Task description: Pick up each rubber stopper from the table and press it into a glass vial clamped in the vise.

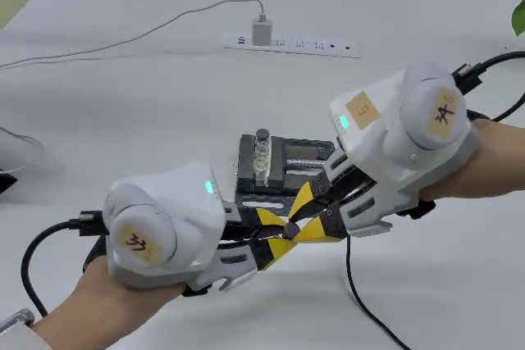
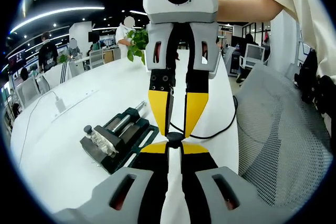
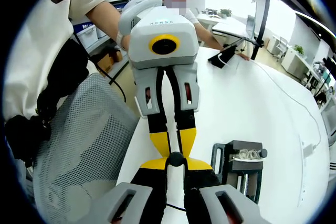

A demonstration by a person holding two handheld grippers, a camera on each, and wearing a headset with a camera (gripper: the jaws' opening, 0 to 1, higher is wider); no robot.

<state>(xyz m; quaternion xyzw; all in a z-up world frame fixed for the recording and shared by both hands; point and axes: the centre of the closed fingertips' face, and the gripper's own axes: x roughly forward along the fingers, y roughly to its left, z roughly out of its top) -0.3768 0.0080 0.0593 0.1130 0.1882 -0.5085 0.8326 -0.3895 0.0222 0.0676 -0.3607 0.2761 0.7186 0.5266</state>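
Observation:
My two grippers meet tip to tip in front of the vise (image 1: 287,171). A small dark rubber stopper (image 1: 289,229) sits between their yellow fingertips. The left gripper (image 1: 281,233) reaches in from the lower left and the right gripper (image 1: 300,220) from the upper right; both look shut on the stopper (image 2: 175,137) (image 3: 176,158). Glass vials (image 1: 262,160) stand clamped in the vise jaws, the far one capped with a dark stopper (image 1: 262,134). The vise (image 2: 118,135) (image 3: 242,171) lies just beyond the grippers.
A white power strip (image 1: 291,43) with a charger (image 1: 262,32) and grey cable lies at the back. A black cable (image 1: 361,284) trails over the front of the white table. A mesh chair (image 2: 273,129) stands behind the person.

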